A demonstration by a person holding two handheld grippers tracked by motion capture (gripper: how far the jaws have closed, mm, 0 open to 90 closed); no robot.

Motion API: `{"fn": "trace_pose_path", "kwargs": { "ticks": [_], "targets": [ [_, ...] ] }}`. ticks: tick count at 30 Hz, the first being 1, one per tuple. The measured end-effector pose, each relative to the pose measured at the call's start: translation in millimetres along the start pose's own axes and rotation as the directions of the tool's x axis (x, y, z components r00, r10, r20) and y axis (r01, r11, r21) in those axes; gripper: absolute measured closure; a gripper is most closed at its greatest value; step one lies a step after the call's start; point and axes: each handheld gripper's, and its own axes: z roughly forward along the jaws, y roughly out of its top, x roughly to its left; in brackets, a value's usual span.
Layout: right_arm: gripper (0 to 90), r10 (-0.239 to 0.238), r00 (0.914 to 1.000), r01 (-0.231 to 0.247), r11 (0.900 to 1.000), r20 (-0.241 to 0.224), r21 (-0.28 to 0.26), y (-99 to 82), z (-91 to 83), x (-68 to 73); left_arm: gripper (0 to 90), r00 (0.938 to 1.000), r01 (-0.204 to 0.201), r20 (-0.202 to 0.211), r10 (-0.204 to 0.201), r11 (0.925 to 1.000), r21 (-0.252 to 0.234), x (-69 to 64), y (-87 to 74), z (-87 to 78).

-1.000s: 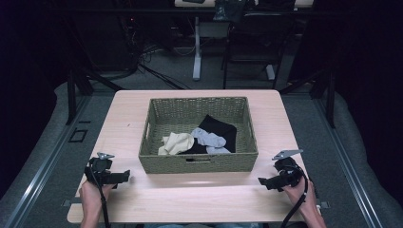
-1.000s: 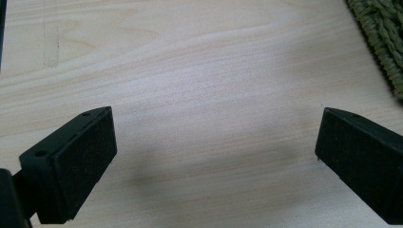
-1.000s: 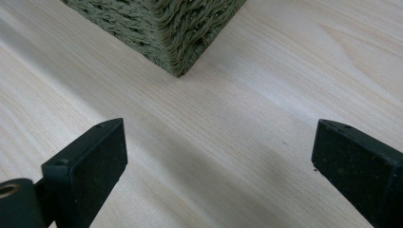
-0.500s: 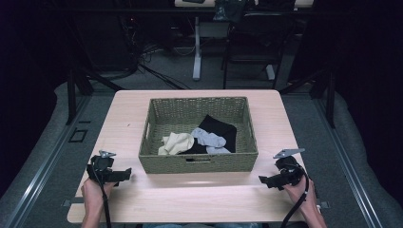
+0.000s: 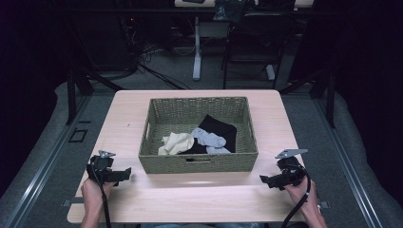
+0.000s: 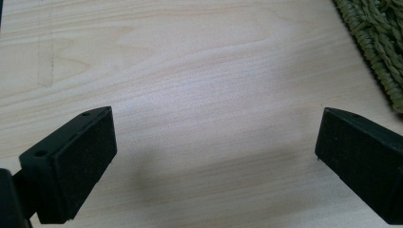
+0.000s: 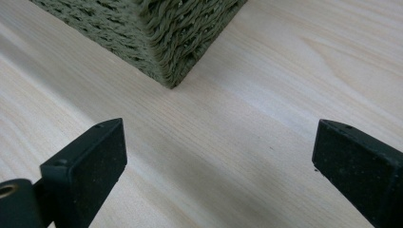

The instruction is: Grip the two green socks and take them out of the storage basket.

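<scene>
A green woven basket [image 5: 199,163] stands mid-table and holds a cream sock [image 5: 177,141], a grey sock [image 5: 209,138] and a black garment [image 5: 219,128]. My left gripper [image 5: 125,175] rests low over the table left of the basket's front corner, open, with bare wood between its jaws [image 6: 214,156]. The basket's edge [image 6: 375,42] shows at the upper right of the left gripper view. My right gripper [image 5: 264,180] hovers right of the basket's front right corner [image 7: 168,71], open and holding nothing [image 7: 218,166].
The light wooden table [image 5: 199,199] has bare wood in front of the basket and on both sides. Beyond its far edge stand dark table legs and chairs [image 5: 247,42] on a grey floor.
Both hands have shifted slightly; the right gripper has sunk a little toward the near edge. Both stay open.
</scene>
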Motion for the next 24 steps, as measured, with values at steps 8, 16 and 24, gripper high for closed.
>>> {"fn": "trace_pose_path", "kwargs": {
  "ticks": [8,16,24],
  "targets": [
    [3.6,-0.019,0.9998,0.019,0.9998,0.005,-0.007,2.7,-1.0,2.4,0.0,0.9999,0.009,-0.010,-0.010,0.9996,-0.027,4.1,-2.2,-6.2],
    [3.6,-0.014,0.9999,0.014,0.9999,0.003,-0.006,2.7,0.3,2.1,0.0,0.9997,0.018,-0.019,-0.018,0.9998,-0.007,8.4,-2.1,-4.8],
    [3.7,-0.011,0.9999,0.011,0.9999,0.009,-0.010,2.0,-1.2,4.1,0.0,0.9996,0.024,-0.015,-0.024,0.9993,-0.028,7.2,7.5,-20.6]
  ]
}}
